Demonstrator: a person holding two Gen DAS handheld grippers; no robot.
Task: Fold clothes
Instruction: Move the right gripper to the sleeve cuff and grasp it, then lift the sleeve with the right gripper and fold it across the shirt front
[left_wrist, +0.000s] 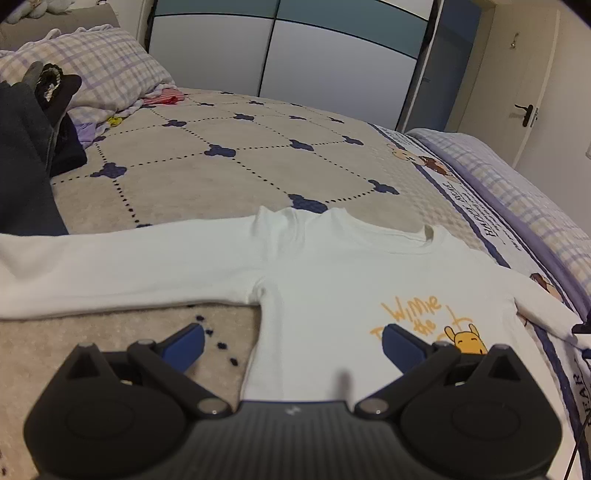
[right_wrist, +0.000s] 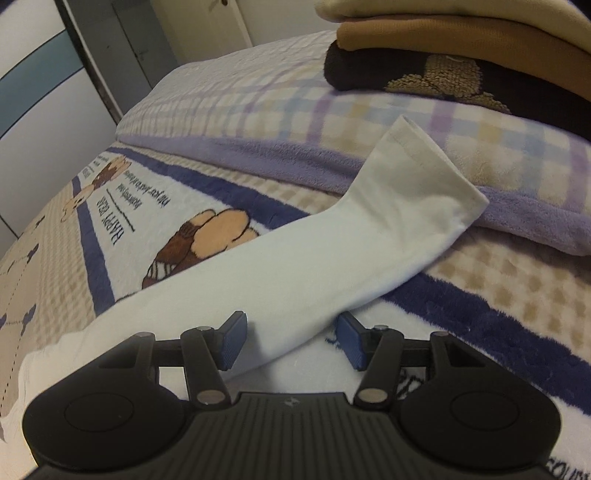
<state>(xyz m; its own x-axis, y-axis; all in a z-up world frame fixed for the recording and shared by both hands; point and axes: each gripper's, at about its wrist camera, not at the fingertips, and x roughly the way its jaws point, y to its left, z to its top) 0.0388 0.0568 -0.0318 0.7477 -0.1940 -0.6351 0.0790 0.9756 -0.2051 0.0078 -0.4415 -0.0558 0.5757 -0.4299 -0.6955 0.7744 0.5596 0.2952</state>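
A white long-sleeved shirt (left_wrist: 332, 280) with a yellow cartoon print (left_wrist: 424, 321) lies flat, front up, on the bed. One sleeve (left_wrist: 110, 266) stretches out to the left. My left gripper (left_wrist: 293, 343) hovers over the shirt's lower body near the armpit, its blue fingers (left_wrist: 188, 341) wide open and gripping nothing. In the right wrist view the other sleeve (right_wrist: 314, 258) runs diagonally, and its cuff (right_wrist: 436, 162) rests up on a folded plaid blanket. My right gripper (right_wrist: 291, 339) is open and straddles this sleeve, with its pads (right_wrist: 232, 341) clear of the cloth.
A stack of folded clothes (right_wrist: 461, 48) sits on the plaid blanket (right_wrist: 295, 122) at the back right. At the bed's far left are a plaid pillow (left_wrist: 92, 66) and dark garments (left_wrist: 26, 155). Wardrobe doors (left_wrist: 295, 55) stand behind the patterned bedspread (left_wrist: 240, 166).
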